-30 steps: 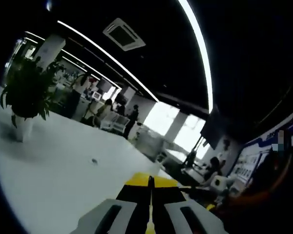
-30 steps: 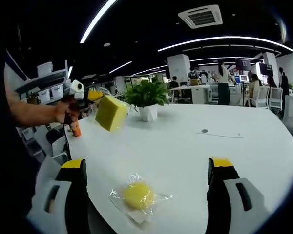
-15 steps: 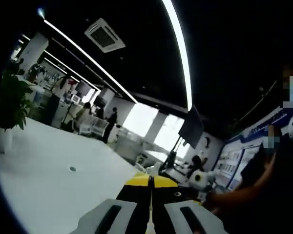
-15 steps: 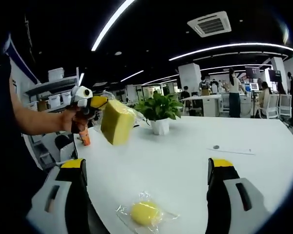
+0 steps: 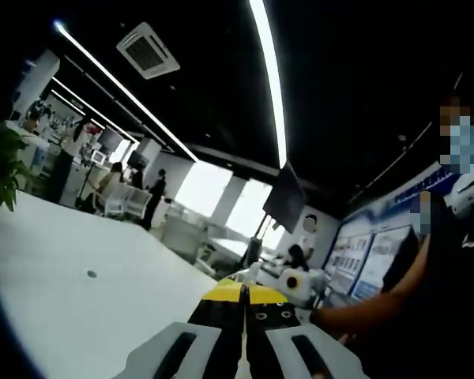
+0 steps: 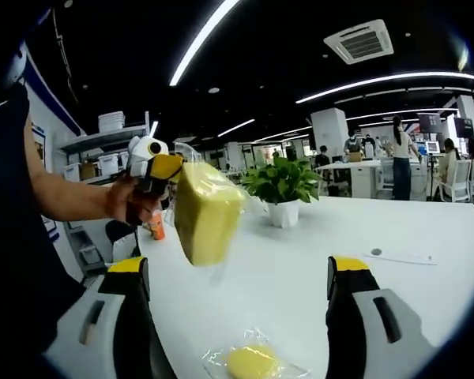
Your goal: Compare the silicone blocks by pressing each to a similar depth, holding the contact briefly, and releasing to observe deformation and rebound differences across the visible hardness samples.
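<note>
A rectangular yellow silicone block (image 6: 208, 212) in clear wrap hangs in the air above the white table (image 6: 300, 276). My left gripper (image 6: 164, 168), held by a hand, is shut on the block's top edge. In the left gripper view its yellow-tipped jaws (image 5: 243, 294) are pressed together, and the block is hidden below them. A round yellow silicone piece (image 6: 251, 362) in a clear bag lies on the table near my right gripper (image 6: 238, 272). That gripper is open above it, its jaws wide apart and holding nothing. The right gripper (image 5: 294, 283) also shows in the left gripper view, on a person's arm.
A potted plant (image 6: 283, 185) stands mid-table, with an orange bottle (image 6: 156, 225) at the left edge. A paper sheet with a small dark thing (image 6: 403, 254) lies to the right. Shelves stand on the left, and desks with people at the back. A small dark spot (image 5: 91, 274) marks the tabletop.
The left gripper and its yellow block have come closer to the right gripper and look larger. Both cameras moved: the plant slid out of the left view, and the round piece sank lower in the right view.
</note>
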A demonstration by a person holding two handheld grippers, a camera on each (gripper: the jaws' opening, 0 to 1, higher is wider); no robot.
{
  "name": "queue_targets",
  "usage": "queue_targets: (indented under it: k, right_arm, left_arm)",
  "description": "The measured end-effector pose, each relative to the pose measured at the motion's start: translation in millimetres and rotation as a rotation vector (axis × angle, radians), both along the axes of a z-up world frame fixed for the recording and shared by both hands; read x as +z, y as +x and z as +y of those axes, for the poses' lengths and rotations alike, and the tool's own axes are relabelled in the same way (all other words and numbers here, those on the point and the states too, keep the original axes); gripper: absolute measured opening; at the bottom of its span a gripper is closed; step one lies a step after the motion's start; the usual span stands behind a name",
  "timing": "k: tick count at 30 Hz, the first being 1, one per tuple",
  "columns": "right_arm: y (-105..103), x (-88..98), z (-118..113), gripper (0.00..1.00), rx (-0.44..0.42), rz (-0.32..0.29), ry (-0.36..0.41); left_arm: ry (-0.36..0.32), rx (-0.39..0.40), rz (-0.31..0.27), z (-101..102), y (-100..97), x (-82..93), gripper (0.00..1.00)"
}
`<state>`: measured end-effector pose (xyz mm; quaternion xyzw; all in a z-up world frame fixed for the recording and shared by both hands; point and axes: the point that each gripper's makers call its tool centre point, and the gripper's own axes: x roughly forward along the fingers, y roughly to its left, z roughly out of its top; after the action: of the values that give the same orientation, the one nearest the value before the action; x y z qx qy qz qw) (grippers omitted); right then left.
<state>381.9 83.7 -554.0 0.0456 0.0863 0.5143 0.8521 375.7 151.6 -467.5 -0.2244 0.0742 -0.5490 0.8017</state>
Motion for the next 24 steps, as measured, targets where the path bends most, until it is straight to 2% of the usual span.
queue_targets:
  k: [3, 5, 11, 16, 20, 24]
  right_arm:
    - [-2, 2.4, 6, 0.84, 0.02, 0.017, 0.037]
    - [-8, 4.5, 12, 0.82, 0.057, 0.05, 0.09]
    - [-14, 1.1, 21, 0.75, 0.092, 0.066, 0.108]
    - [-22, -1.7, 30, 0.7, 0.131, 0.066, 0.105]
    - [-24, 1.8, 32, 0.6, 0.14, 0.079, 0.139]
    - [-26, 6.2, 34, 0.61, 0.14, 0.086, 0.168]
  left_arm:
    - [-0.003, -0.035, -0.01, -8, -6.8, 1.0, 0.0]
    - [0.001, -0.06, -0.027, -13, -12.6, 0.5, 0.0]
    - [-0.006, -0.106, -0.022, -21, -21.4, -2.4, 0.0]
    - [-0.011, -0.108, -0.019, -22, -22.8, -5.0, 0.0]
    - [-0.036, -0.1, -0.009, -17, -22.0, -3.7, 0.0]
    - [-0.055, -0.105, -0.003, -19, -22.8, -0.5, 0.0]
